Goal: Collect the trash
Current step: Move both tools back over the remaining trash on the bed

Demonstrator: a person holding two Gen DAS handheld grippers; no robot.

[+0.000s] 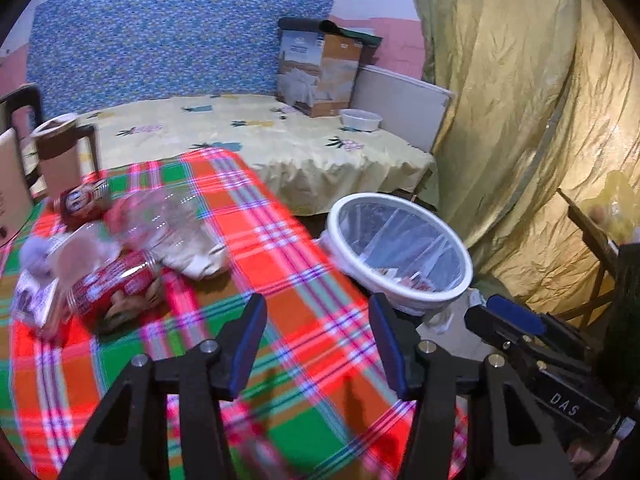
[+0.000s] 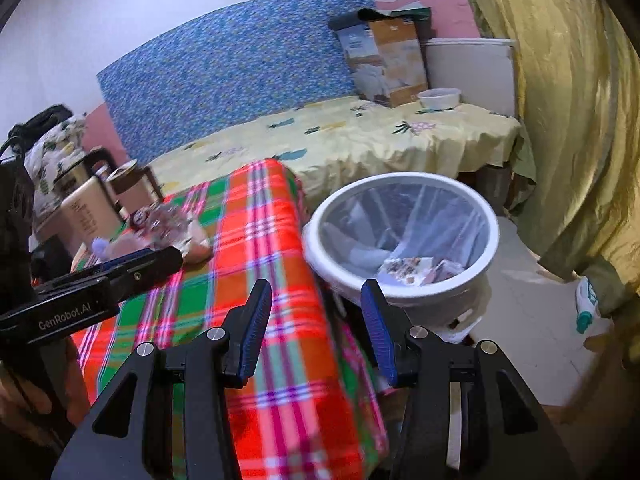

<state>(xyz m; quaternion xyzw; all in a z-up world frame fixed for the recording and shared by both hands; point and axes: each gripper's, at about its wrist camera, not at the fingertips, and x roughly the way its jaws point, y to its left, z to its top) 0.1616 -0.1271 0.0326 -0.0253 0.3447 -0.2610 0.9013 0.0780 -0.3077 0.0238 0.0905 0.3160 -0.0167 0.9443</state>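
- A table covered in a red, green and white checked cloth (image 1: 280, 248) is being viewed from above by both wrist cameras, with a bed lying beyond it.
- A white bin (image 2: 400, 240) lined with clear plastic is seen just ahead and right of the right gripper (image 2: 316, 332), beside the table edge; some scraps are already lying inside.
- Trash is being left on the cloth ahead and left of the left gripper (image 1: 318, 344): a red can (image 1: 116, 284), a second red can (image 1: 82, 200), a clear plastic bottle (image 1: 160, 220) and a crumpled wrapper (image 1: 200, 260), huddled together.
- Judged from this, a fetching step is being taken: the next move calls for a reach to the pile.
- Both grippers are being held tilted downward, jaws partly apart, nothing between them.
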